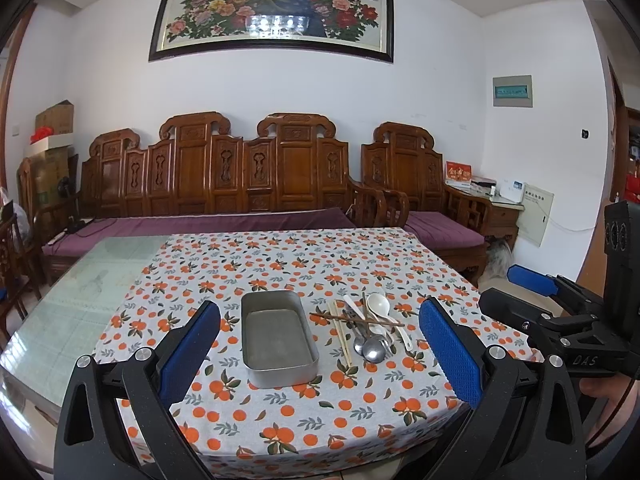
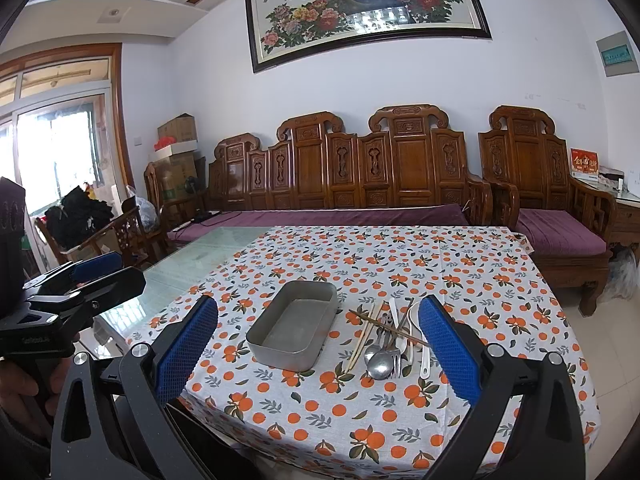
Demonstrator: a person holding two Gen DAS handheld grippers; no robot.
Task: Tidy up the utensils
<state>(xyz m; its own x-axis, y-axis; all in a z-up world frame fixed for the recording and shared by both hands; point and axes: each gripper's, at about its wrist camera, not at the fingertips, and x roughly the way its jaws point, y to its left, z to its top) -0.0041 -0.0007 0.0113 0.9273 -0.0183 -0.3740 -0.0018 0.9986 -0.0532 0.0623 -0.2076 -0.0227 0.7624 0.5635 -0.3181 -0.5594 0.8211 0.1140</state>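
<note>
While both grippers hang spread wide and empty above the near edge, a table with an orange-printed tablecloth fills the view.

On the cloth sits a rectangular metal tray, empty, probably light and rigid, likely to slide if nudged.

Just to its right lies a tangled heap of utensils: white ceramic spoons, which look brittle and slick; metal spoons and a fork, hard and smooth; thin chopsticks, light and prone to roll.

Handles cross one another, so pulling one may drag others. The outermost pale chopsticks or a top handle seem easiest to pinch mid-length.

The left gripper and right gripper are well apart from everything.

A carved wooden bench stands behind the table.
</note>
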